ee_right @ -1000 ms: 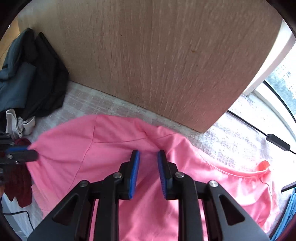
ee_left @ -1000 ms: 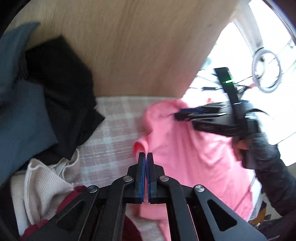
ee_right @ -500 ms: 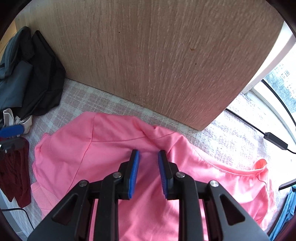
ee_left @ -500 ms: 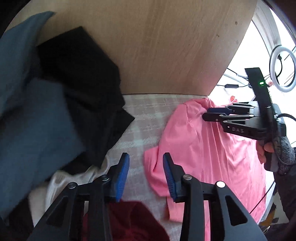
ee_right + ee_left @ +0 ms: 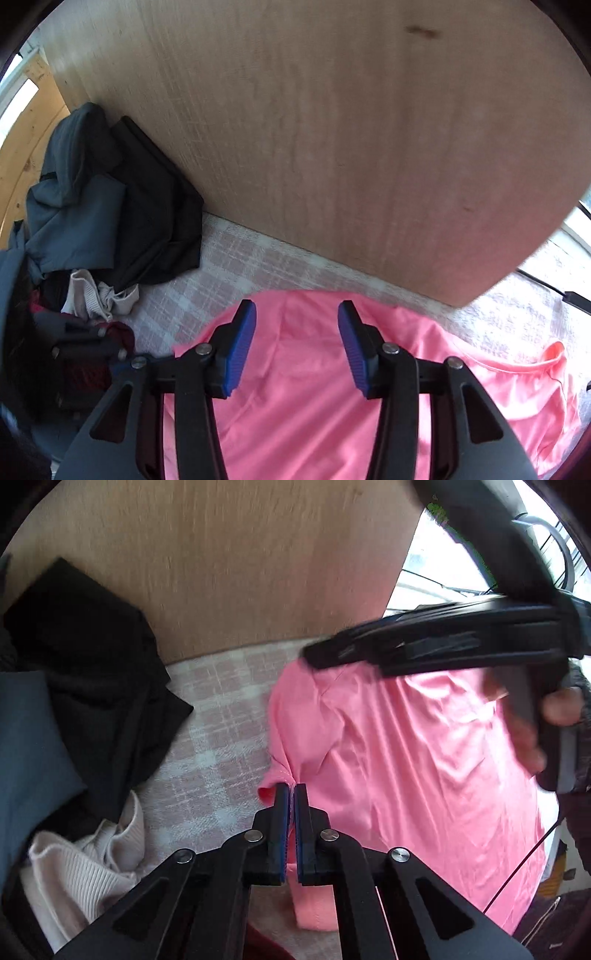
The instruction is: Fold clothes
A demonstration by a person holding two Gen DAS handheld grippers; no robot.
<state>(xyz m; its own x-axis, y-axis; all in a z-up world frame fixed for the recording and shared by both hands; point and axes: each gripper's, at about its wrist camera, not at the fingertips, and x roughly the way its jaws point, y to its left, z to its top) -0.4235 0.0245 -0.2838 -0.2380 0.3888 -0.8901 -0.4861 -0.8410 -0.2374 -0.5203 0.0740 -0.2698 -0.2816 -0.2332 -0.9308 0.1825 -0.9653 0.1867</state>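
A pink shirt (image 5: 406,760) lies spread on the checked blanket (image 5: 221,716). My left gripper (image 5: 291,794) is shut on the shirt's near left edge, by the sleeve, and pink cloth shows between its blue pads. In the right wrist view my right gripper (image 5: 297,310) hovers over the pink shirt (image 5: 295,406) near its far left part. Its jaws are opening, and nothing is pinched between them. In the left wrist view the right gripper (image 5: 424,646) is a blurred black shape above the shirt, held by a hand (image 5: 557,709).
A pile of clothes lies at the left: a black garment (image 5: 92,686), a blue-grey one (image 5: 29,753), a cream ribbed knit (image 5: 77,867) and a dark red one (image 5: 118,332). A wooden board (image 5: 332,129) stands behind the blanket. A black cable (image 5: 565,295) runs at the right.
My left gripper opened, dropped toward the shirt's edge and shut on it. My right gripper slid left across the shirt and its jaws spread wider.
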